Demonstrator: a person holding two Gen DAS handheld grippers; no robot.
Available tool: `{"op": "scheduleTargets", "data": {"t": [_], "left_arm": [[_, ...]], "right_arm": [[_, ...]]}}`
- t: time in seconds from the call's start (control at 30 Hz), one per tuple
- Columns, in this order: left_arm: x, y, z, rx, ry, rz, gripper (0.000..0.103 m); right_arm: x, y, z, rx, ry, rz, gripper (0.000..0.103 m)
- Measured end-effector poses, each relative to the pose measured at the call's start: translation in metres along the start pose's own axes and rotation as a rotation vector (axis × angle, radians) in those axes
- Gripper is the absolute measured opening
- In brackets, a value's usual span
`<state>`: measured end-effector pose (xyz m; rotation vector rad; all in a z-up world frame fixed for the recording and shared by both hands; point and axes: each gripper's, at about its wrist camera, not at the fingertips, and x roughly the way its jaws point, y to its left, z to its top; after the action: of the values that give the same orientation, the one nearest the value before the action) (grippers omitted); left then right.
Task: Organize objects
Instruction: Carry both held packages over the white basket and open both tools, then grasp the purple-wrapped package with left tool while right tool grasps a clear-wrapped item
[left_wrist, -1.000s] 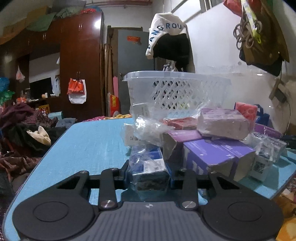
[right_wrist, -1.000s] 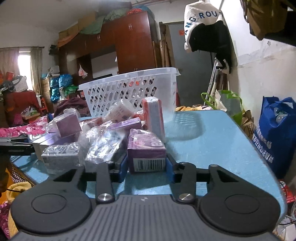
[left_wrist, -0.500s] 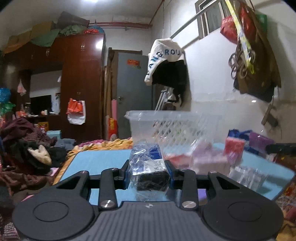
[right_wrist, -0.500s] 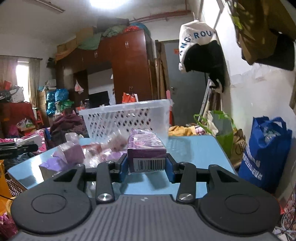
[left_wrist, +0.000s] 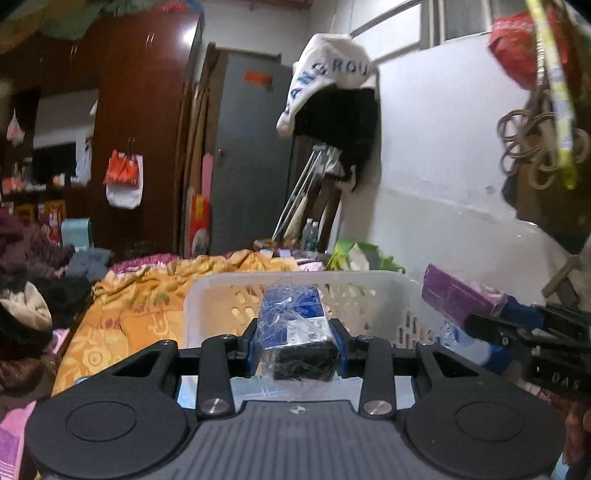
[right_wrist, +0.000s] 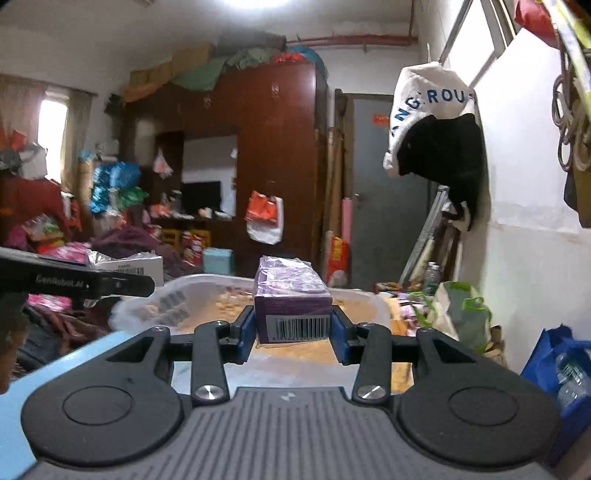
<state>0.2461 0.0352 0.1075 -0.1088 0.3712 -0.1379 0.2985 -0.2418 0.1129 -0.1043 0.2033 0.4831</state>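
Observation:
My left gripper (left_wrist: 297, 345) is shut on a blue and black box wrapped in clear plastic (left_wrist: 295, 332) and holds it just over the near rim of the white lattice basket (left_wrist: 207, 295). My right gripper (right_wrist: 293, 332) is shut on a purple box with a barcode (right_wrist: 291, 308) and holds it above the same basket (right_wrist: 147, 306). The right gripper and its purple box also show in the left wrist view (left_wrist: 461, 299), at the basket's right side. The left gripper's arm shows in the right wrist view (right_wrist: 74, 284) at the left.
The blue table (right_wrist: 22, 384) shows only at the lower left of the right wrist view. Beyond the basket lie an orange blanket (left_wrist: 140, 295), piles of clothes (left_wrist: 29, 295), a green bag (right_wrist: 458, 314) and a blue bag (right_wrist: 561, 365). A wall stands at the right.
Both grippers have lifted their boxes off the pile on the table and carried them up and forward to the basket, which now lies below them.

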Motion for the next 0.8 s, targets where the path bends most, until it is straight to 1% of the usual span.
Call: {"op": "scheduleTargets", "data": {"t": [0.07, 0.1, 0.13, 0.17, 0.2, 0.23, 0.27, 0.33, 0.4, 0.5, 0.57, 0.63, 0.7, 0.73, 0.77, 0.8], "left_arm": [[0.005, 0.002, -0.002, -0.002, -0.023, 0.023, 0.059], [0.006, 0.002, -0.004, 0.0, -0.037, 0.027, 0.087], [0.003, 0.003, -0.008, -0.003, -0.049, 0.028, 0.103], [0.0, 0.003, -0.011, -0.001, -0.063, 0.023, 0.103], [-0.003, 0.002, -0.014, 0.003, -0.077, 0.014, 0.103], [-0.008, 0.004, -0.016, -0.008, -0.099, 0.001, 0.103], [-0.012, 0.006, -0.018, -0.026, -0.099, -0.015, 0.103], [-0.025, 0.005, -0.024, -0.023, -0.071, -0.059, 0.103], [-0.049, 0.0, -0.038, 0.019, -0.097, -0.028, 0.102], [-0.09, -0.003, -0.068, 0.068, -0.148, -0.033, 0.102], [-0.112, -0.003, -0.089, 0.068, -0.165, -0.042, 0.102], [-0.128, -0.004, -0.107, 0.063, -0.169, -0.05, 0.101], [-0.141, -0.007, -0.127, 0.039, -0.185, -0.049, 0.099], [-0.144, -0.01, -0.134, 0.029, -0.191, -0.055, 0.098], [-0.143, -0.013, -0.138, 0.032, -0.187, -0.061, 0.097], [-0.141, -0.018, -0.141, 0.049, -0.178, -0.073, 0.094]], "right_arm": [[0.011, 0.0, -0.003, 0.016, 0.017, 0.032, 0.046], [0.013, 0.001, -0.005, 0.012, 0.022, 0.048, 0.049], [0.016, 0.003, -0.008, 0.0, 0.021, 0.042, 0.065], [0.012, 0.005, -0.01, -0.009, 0.013, 0.017, 0.078], [0.006, 0.008, -0.012, -0.021, -0.008, -0.01, 0.097], [-0.003, 0.011, -0.016, -0.039, -0.041, -0.018, 0.101], [-0.015, 0.014, -0.02, -0.051, -0.065, -0.011, 0.101], [-0.041, 0.016, -0.029, -0.039, -0.088, 0.022, 0.103], [-0.063, 0.016, -0.036, -0.024, -0.085, 0.039, 0.103], [-0.101, 0.018, -0.059, -0.034, -0.082, -0.002, 0.103], [-0.126, 0.017, -0.082, -0.023, -0.089, -0.01, 0.103], [-0.144, 0.015, -0.107, 0.018, -0.068, -0.015, 0.103], [-0.149, 0.012, -0.122, 0.069, -0.051, -0.006, 0.103], [-0.152, 0.011, -0.132, 0.105, -0.061, 0.017, 0.103], [-0.151, 0.01, -0.137, 0.123, -0.072, 0.044, 0.103], [-0.15, 0.012, -0.141, 0.119, -0.073, 0.06, 0.102]]}}
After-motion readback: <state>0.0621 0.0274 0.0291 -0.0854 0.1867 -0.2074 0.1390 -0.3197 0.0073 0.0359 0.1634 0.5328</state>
